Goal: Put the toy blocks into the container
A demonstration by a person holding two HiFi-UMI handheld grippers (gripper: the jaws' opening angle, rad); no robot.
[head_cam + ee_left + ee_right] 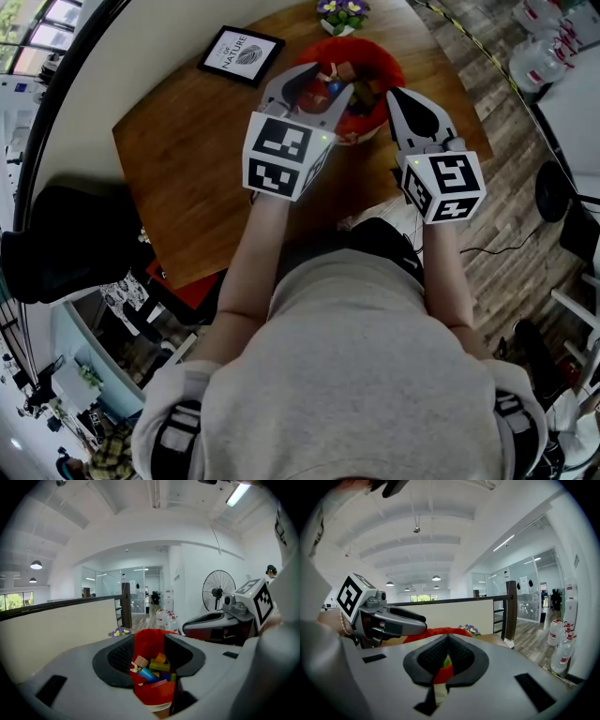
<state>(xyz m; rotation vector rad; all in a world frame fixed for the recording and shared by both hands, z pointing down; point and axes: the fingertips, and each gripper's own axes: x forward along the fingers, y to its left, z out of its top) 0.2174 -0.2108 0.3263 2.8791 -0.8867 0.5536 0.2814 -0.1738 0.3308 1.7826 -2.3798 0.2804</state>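
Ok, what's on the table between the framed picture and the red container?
Nothing. The head view shows only bare wooden table between the framed picture and the red container.

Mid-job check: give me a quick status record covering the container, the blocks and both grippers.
container: red, standing on the table
blocks: several, mixed colours, lying inside the container
left gripper: open, holding nothing, over the container's near rim
right gripper: shut, empty, just right of the container
also on table: framed picture and flower pot, both beyond the container
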